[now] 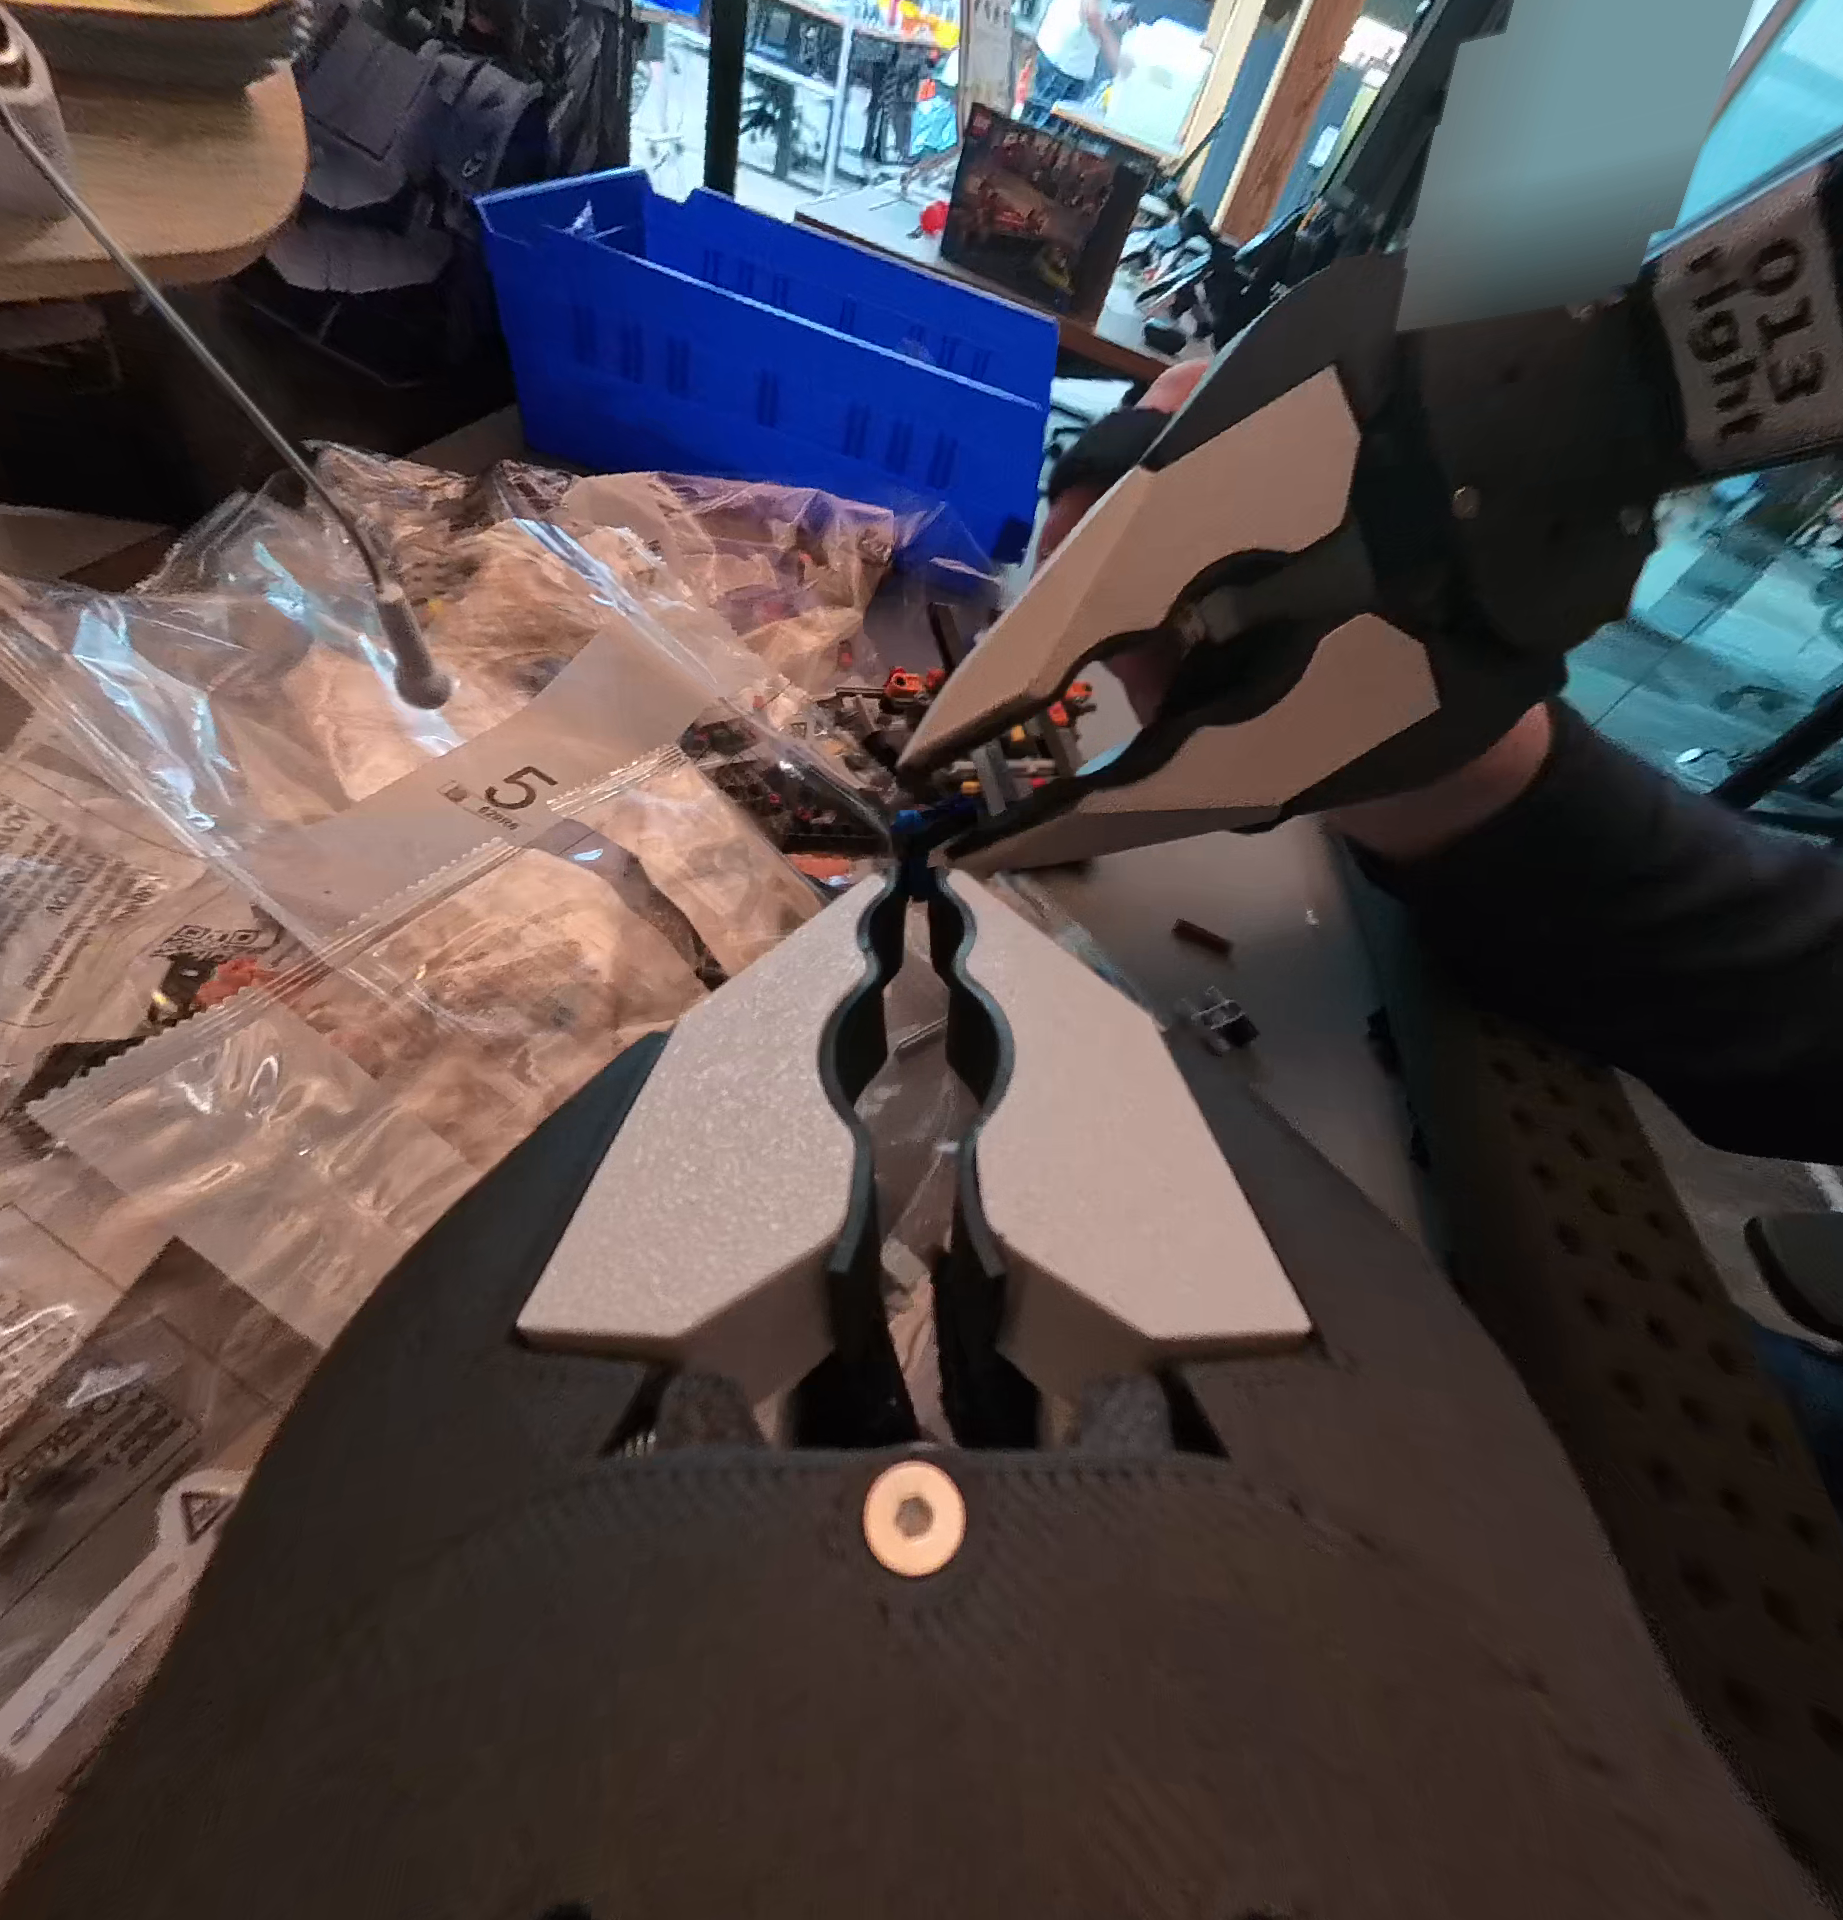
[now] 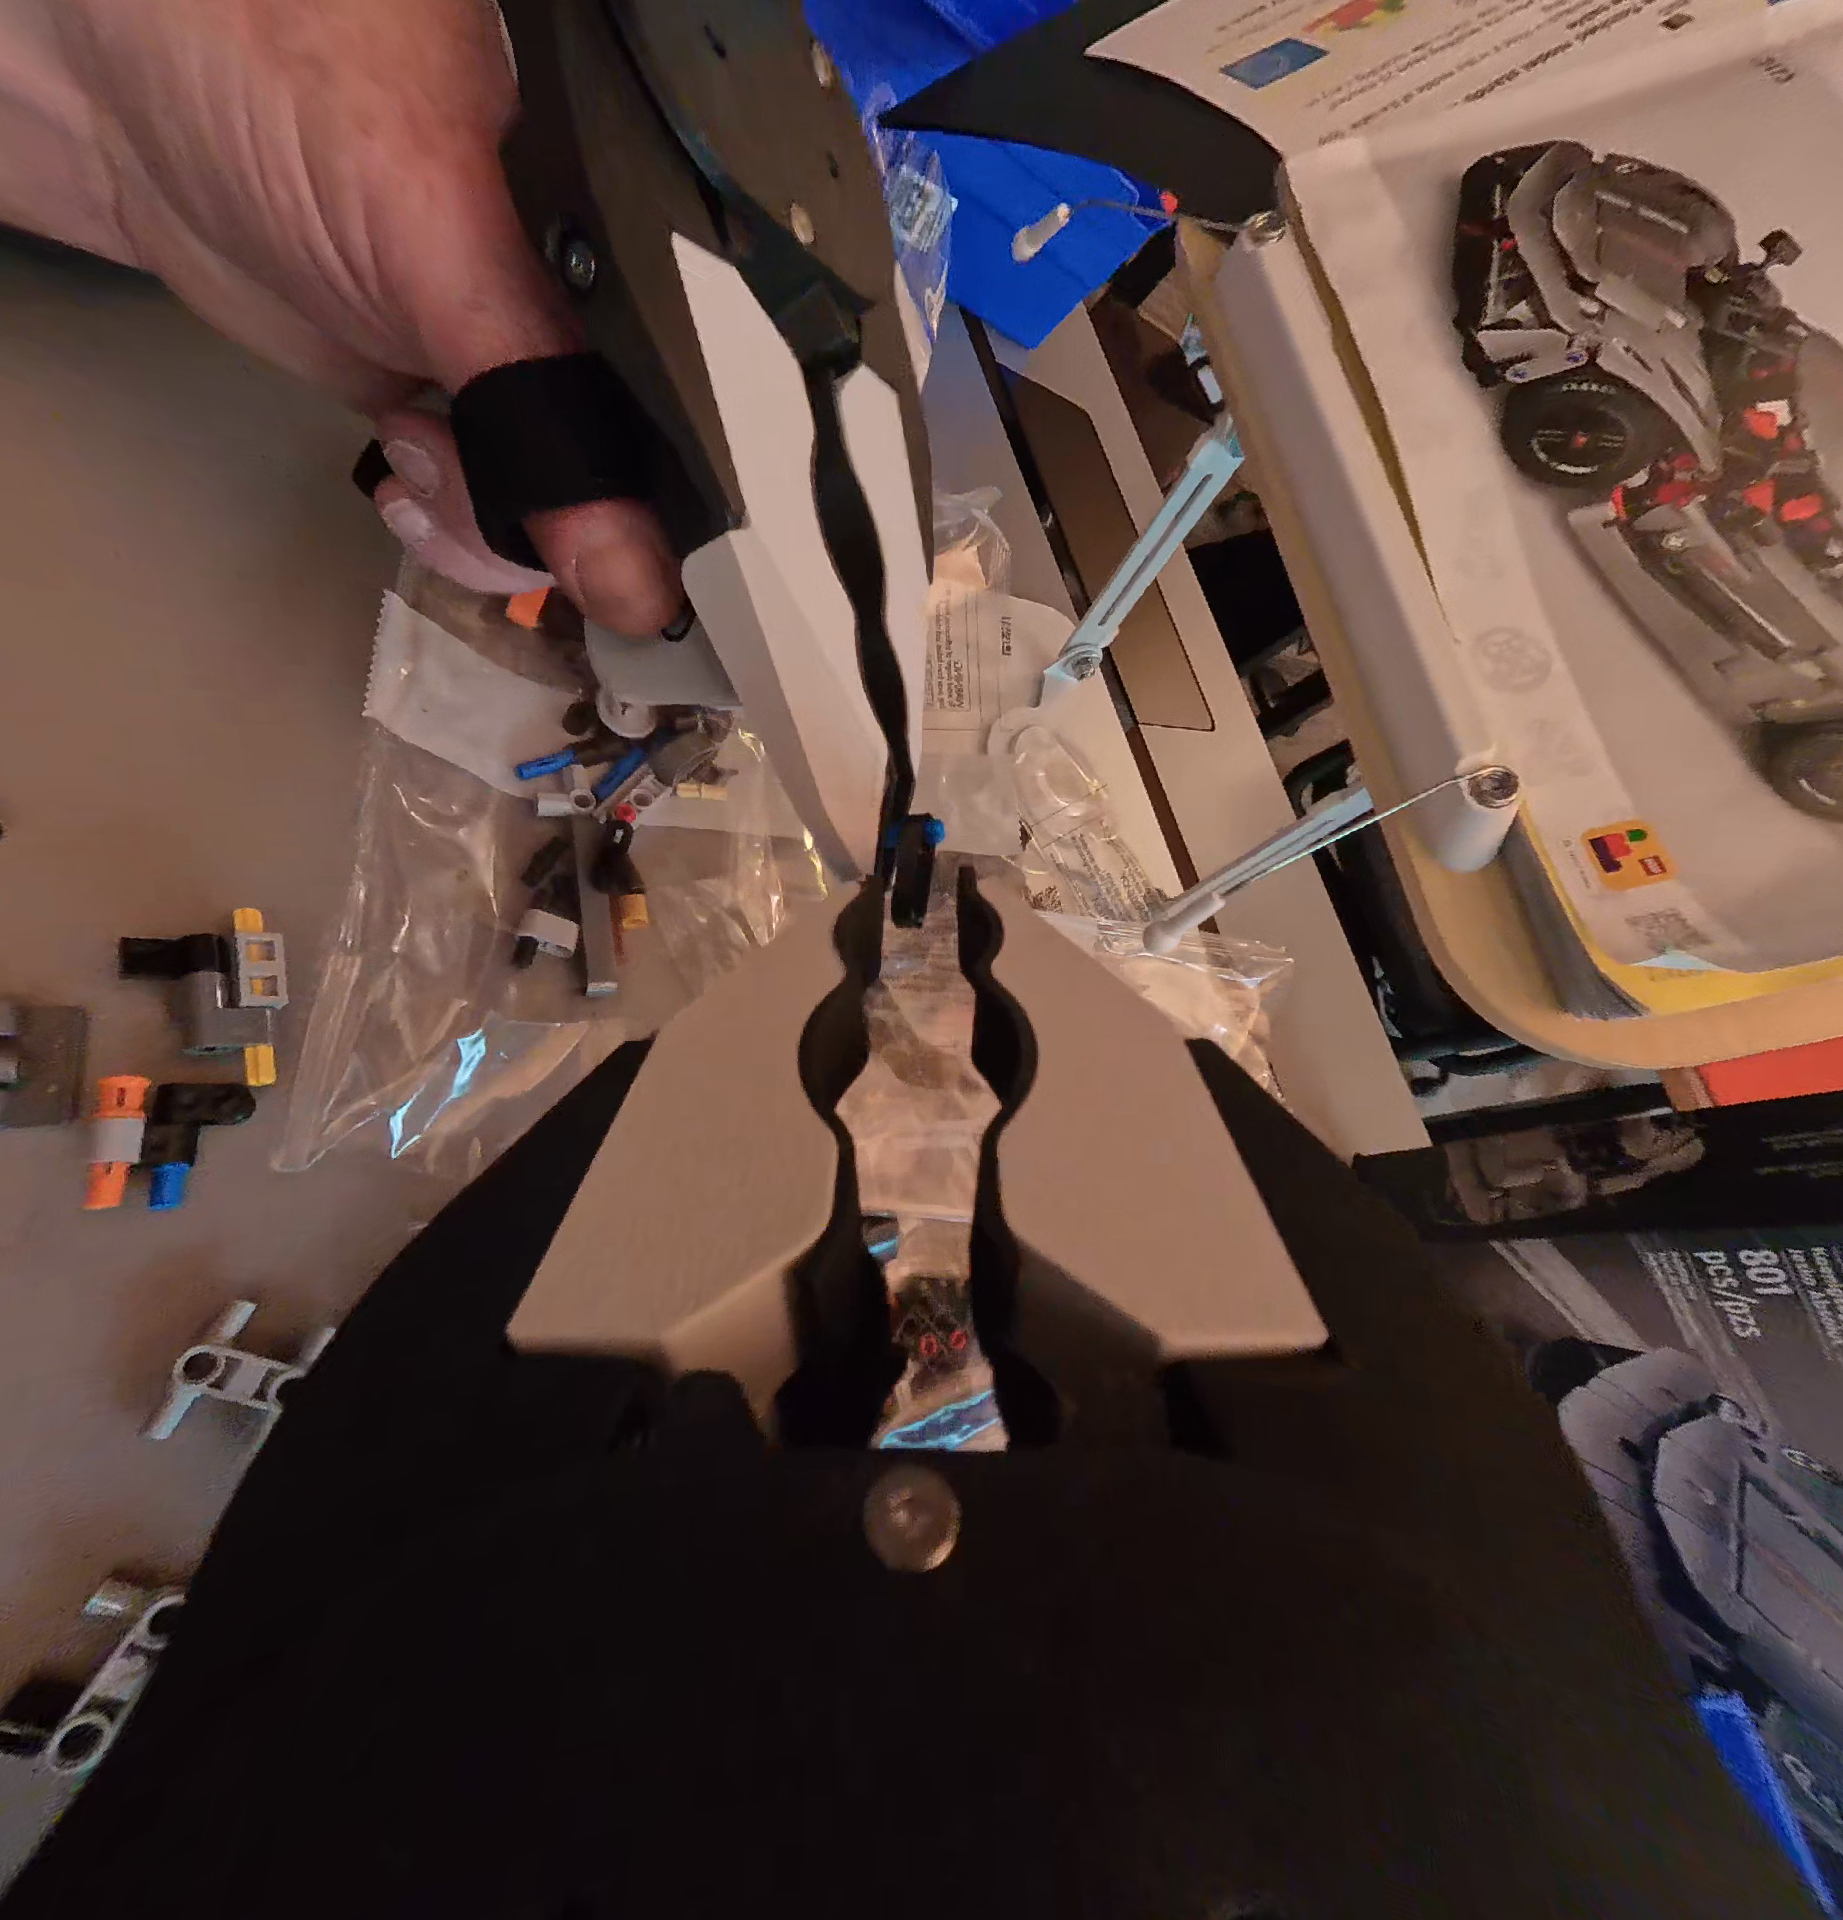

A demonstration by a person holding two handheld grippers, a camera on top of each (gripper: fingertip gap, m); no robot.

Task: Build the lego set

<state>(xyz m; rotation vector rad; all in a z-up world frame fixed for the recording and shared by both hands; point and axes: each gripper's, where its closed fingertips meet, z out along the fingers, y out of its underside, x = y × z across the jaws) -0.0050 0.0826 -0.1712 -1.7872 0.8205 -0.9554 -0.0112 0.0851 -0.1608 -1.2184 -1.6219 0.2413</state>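
Both grippers meet tip to tip over 1 small black-and-blue lego piece [image 2: 912, 868].

Left gripper [image 1: 912, 883]: fingers nearly closed, tips pinching the piece at its blue end. Right gripper [image 2: 917, 904]: fingers a little apart; the piece's black end sits between the tips, but whether they grip it I cannot tell. Clear bags of parts [image 1: 397, 831] lie below and left. Loose small assemblies [image 2: 210, 997] rest on the grey table [image 2: 169, 468]. Blue bin [image 1: 771, 353] behind; instruction booklet [image 2: 1623, 416] propped right.

set box [image 2: 1727, 1403] cut off (right edge), bagged pieces [image 2: 605, 810] indistinct
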